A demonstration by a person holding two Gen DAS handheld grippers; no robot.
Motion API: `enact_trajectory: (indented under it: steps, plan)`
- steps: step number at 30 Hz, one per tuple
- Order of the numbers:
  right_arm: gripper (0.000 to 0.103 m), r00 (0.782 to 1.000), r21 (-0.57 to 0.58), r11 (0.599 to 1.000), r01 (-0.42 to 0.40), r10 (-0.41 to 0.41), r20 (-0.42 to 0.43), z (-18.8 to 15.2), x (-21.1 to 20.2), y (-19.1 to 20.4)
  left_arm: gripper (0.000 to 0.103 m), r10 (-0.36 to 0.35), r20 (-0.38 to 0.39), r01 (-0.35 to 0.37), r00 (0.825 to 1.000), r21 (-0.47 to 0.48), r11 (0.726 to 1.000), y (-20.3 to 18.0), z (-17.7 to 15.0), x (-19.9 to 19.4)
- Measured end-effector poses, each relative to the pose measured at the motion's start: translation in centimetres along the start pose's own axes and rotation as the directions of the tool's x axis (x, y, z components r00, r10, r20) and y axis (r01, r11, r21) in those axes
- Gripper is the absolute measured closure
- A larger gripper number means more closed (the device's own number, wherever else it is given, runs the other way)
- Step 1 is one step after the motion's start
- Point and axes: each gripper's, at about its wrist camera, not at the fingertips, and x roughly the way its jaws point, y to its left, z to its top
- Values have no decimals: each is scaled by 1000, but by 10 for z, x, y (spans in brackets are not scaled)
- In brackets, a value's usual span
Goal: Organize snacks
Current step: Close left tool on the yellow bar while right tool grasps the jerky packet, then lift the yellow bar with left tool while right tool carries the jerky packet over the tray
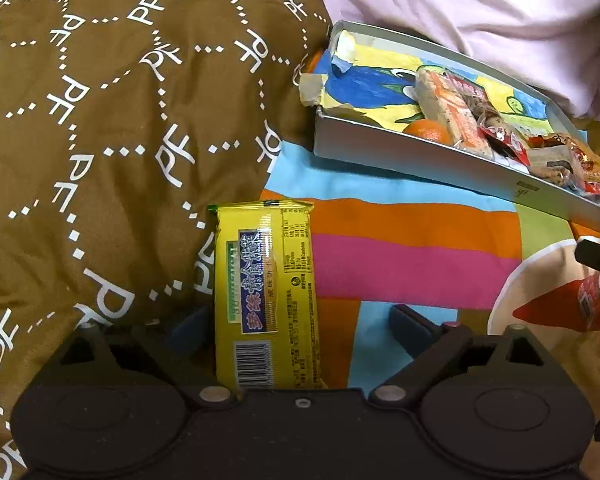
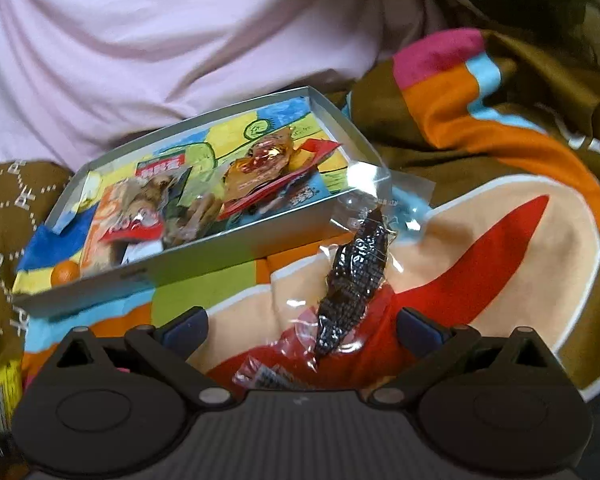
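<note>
You've got most snacks in the grey tray (image 2: 203, 256); left tongs (image 1: 295, 328) straddle the yellow packet (image 1: 265, 296) wide, right tongs (image 2: 300, 326) wide around the dark clear-wrapped snack (image 2: 352, 280), both on the blanket.

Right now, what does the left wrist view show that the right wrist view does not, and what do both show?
Only the left wrist view shows the yellow snack pack in full, lying between the open left tongs. Only the right wrist view shows the dark snack in clear wrap, lying between the open right tongs, not gripped. Both show the grey box with snacks and a small orange inside, the striped blanket and the pink cloth.
</note>
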Motion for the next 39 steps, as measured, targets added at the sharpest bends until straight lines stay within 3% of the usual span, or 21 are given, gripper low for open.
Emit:
enact_trajectory:
  steps: [8,12,19,24,32,33,35,39]
  plan:
    - [34,999,21,999,36,-35,-28,-4,5,-2,38,-23,-4,23,1000,-1,1000,-8,-1,-4]
    - [37,999,29,999,32,-31,-36,-6,1,-2,50,-39,-16,39,999,12,999,-14,-2,-6]
    - [38,998,-20,1000,-8,6,-59,-15,-13,10,50,-66,-31,67,997,16,998,-16,-4,-8]
    - [38,992,-66,995,-78,71,-103,-24,-23,22,49,-71,-35,71,997,13,997,-15,-3,-7]
    - [37,988,-145,984,-103,85,-127,-34,-25,40,31,-64,-45,65,997,4,998,-14,0,-5]
    - [35,989,-143,985,-95,76,-130,-34,-25,39,28,-61,-45,61,997,4,998,-14,0,-5]
    - [20,989,-139,987,-83,65,-129,-34,-24,37,24,-51,-45,52,998,7,999,-15,-1,-4]
    - [16,989,-135,988,-77,58,-139,-36,-18,38,22,-39,-53,40,998,29,999,-17,-1,-2]
